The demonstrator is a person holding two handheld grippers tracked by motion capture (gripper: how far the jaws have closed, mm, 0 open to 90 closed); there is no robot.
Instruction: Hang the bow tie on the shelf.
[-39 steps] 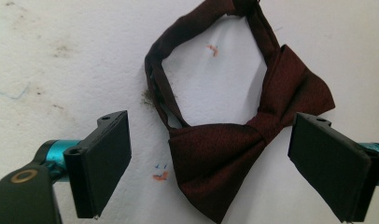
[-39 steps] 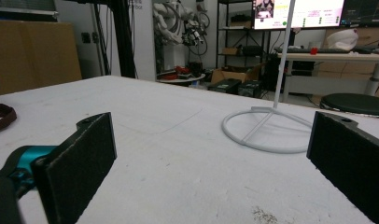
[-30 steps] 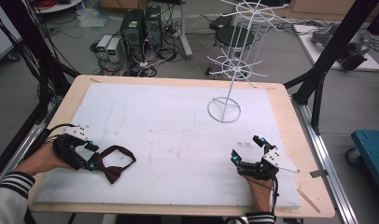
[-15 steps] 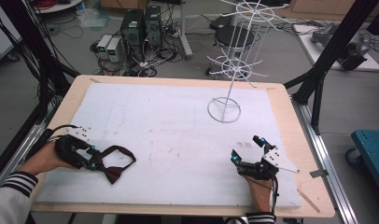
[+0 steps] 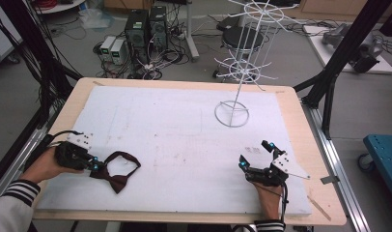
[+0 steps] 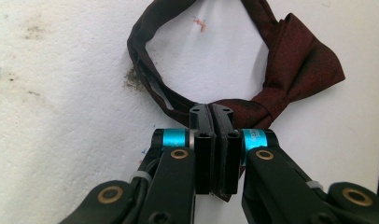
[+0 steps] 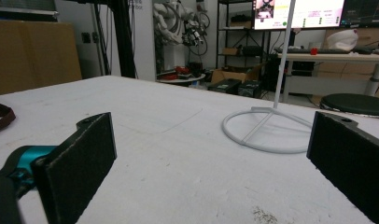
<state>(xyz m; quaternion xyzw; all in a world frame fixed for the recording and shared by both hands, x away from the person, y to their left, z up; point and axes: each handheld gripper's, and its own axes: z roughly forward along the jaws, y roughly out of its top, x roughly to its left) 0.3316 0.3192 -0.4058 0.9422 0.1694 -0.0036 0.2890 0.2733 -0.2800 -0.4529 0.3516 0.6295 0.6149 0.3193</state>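
Worktop [image 5: 184, 140] comes first: it is big and flat, with a white foam sheet on top and a wooden edge all round. At the far right stands a tall white wire rack [image 5: 242, 72] with a ring foot and thin arms sticking out.

Next is the bow tie [image 5: 118, 170]. It lies flat on the white sheet near the front left corner, well apart from the rack. It is dark red cloth, with a fat bow at one end and a thin neck band that makes a loop. I think it is very light and soft. It would flop and hang down when lifted, and it should not break. The cloth looks a bit shiny, so it may slip if held loosely. The knot in the middle is the thickest part, so that looks like a good spot to hold.

The left hand-held gripper [image 5: 93, 166] has just been closing. Its jaws are now pinched tight on the bow tie [image 6: 290, 70], right by the knot where the band meets the bow.

The right hand-held gripper [image 5: 254, 155] rests at the front right with its jaws wide apart and nothing between them.
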